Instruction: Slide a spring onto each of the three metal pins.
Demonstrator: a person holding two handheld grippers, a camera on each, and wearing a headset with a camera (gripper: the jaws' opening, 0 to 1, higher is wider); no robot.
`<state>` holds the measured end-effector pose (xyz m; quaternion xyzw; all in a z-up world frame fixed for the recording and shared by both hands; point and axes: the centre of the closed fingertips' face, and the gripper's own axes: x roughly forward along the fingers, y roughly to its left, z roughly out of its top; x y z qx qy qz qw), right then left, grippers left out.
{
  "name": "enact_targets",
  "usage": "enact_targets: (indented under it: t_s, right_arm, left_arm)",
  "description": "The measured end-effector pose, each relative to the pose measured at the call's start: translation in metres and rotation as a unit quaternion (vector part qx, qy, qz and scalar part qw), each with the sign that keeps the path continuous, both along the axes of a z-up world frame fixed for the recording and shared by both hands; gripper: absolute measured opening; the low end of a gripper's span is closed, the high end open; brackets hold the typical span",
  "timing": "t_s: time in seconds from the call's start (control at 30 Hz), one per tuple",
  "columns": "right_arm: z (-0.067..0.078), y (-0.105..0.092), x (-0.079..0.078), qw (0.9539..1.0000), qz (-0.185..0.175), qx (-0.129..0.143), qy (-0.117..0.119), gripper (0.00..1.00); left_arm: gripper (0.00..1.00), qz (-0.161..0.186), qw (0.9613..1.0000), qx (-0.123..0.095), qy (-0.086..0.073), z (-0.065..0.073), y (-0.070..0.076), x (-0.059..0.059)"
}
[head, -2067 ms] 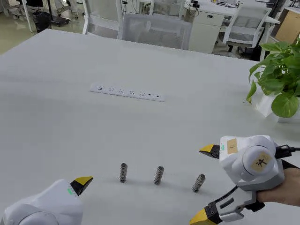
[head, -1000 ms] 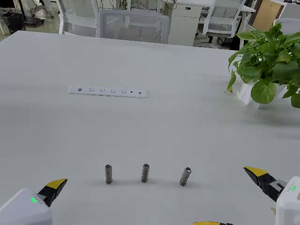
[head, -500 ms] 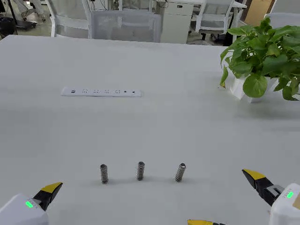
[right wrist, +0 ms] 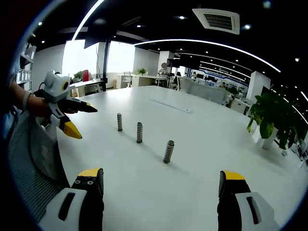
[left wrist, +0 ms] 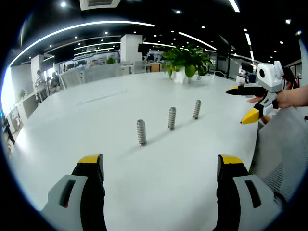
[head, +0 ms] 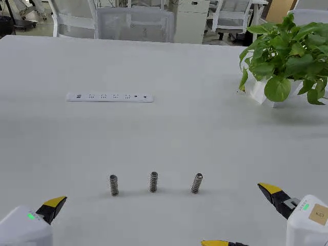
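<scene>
Three short metal springs stand in a row on the white table: left spring, middle spring, right spring, which leans slightly. I cannot make out pins inside the coils. My left gripper is open and empty, well short of the row. Its yellow fingertip shows at the table's near left. My right gripper is also open and empty, facing the springs from the near right. One of its fingertips lies right of the right spring.
A white power strip lies farther back on the table. A potted green plant stands at the back right. Mesh chairs line the far edge. Bare tabletop separates the strip from the springs.
My right gripper has drawn back from beside the right spring toward the near edge, still open. The left gripper has also sunk lower in view. The springs have stayed put.
</scene>
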<state>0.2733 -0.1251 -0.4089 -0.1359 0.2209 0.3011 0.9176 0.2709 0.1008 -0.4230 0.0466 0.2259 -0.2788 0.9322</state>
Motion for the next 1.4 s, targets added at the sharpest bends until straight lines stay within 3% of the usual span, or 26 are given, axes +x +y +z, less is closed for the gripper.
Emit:
enact_targets:
  t_s: [0.9, 1.4]
  right_arm:
    - [-0.008, 0.004, -0.004, 0.9998, 0.013, -0.007, 0.012, 1.00]
    - [-0.008, 0.004, -0.004, 0.9998, 0.016, -0.007, 0.012, 1.00]
  left_arm:
    - [0.97, -0.001, 1.0000, 0.003, 0.009, -0.005, 0.001, -0.003]
    - [0.97, -0.021, 0.9997, 0.011, 0.008, -0.005, -0.008, -0.006]
